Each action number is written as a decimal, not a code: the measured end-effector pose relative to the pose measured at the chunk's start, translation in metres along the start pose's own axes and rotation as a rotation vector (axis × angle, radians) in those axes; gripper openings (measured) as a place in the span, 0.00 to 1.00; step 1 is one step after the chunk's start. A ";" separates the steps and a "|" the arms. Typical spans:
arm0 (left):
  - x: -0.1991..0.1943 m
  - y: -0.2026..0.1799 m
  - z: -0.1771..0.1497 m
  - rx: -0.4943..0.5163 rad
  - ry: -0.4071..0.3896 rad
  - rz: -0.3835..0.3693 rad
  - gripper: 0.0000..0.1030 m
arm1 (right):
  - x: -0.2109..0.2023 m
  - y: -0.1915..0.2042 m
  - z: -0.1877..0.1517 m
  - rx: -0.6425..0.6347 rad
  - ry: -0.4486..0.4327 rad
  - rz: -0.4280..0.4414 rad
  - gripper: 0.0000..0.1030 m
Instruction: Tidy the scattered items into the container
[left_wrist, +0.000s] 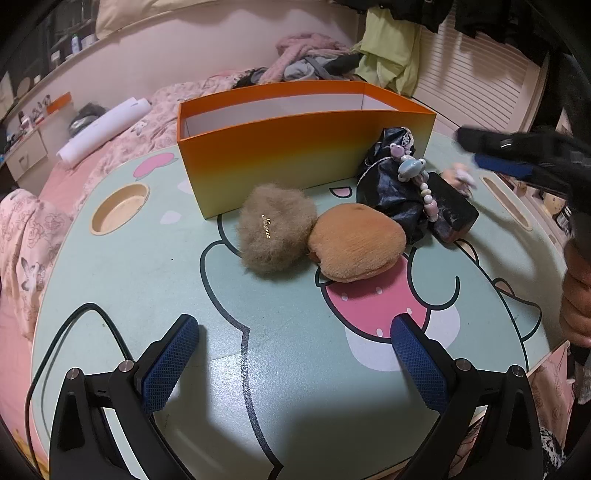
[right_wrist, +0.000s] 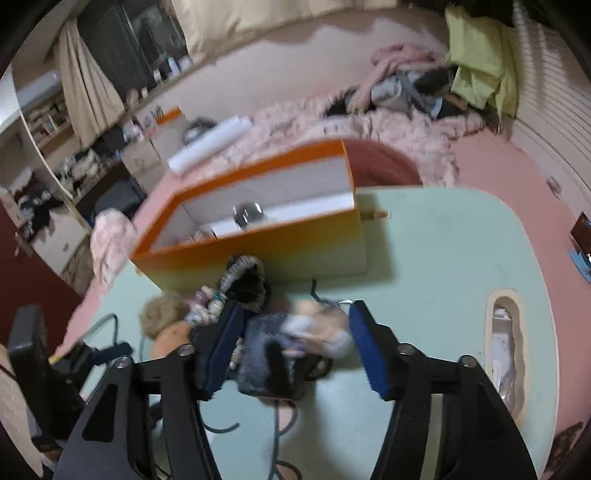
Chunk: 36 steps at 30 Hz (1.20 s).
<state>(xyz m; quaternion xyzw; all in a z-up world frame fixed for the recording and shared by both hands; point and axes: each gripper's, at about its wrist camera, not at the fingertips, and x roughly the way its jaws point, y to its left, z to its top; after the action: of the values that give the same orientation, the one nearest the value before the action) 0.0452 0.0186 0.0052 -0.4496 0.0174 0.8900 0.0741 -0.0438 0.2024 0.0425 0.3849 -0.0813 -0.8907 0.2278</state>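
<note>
An orange box (left_wrist: 295, 147) stands at the back of the mint table (left_wrist: 184, 280). In front of it lie a fuzzy tan pouch (left_wrist: 275, 227), an orange plush (left_wrist: 356, 245), a crumpled black bag (left_wrist: 391, 173) with a bead strap (left_wrist: 424, 188) and a dark block (left_wrist: 452, 206). My left gripper (left_wrist: 295, 354) is open and empty, near the table's front. My right gripper (right_wrist: 291, 347) is open, its fingers either side of a small pale toy (right_wrist: 317, 325) lying on the dark block (right_wrist: 266, 362). The box (right_wrist: 258, 251) holds a dark round object (right_wrist: 249, 214).
A round cup hole (left_wrist: 120, 212) is at the table's left and a slot (left_wrist: 506, 201) at its right. A black cable (left_wrist: 74, 332) runs over the front left corner. A pink bed (left_wrist: 110, 147) with clothes and a paper roll (left_wrist: 105, 125) lies behind.
</note>
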 end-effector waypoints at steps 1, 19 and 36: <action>0.000 0.000 0.000 0.000 0.000 0.000 1.00 | -0.007 0.001 -0.002 0.005 -0.026 0.003 0.70; 0.000 0.000 -0.001 0.002 0.000 0.005 1.00 | 0.000 0.050 -0.083 -0.163 -0.004 -0.199 0.79; 0.004 0.003 -0.004 -0.007 -0.001 0.012 1.00 | 0.003 0.045 -0.097 -0.204 -0.020 -0.270 1.00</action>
<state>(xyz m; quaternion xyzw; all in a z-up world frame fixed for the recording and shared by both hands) 0.0460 0.0158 -0.0006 -0.4493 0.0169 0.8907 0.0670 0.0402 0.1637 -0.0124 0.3581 0.0598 -0.9207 0.1433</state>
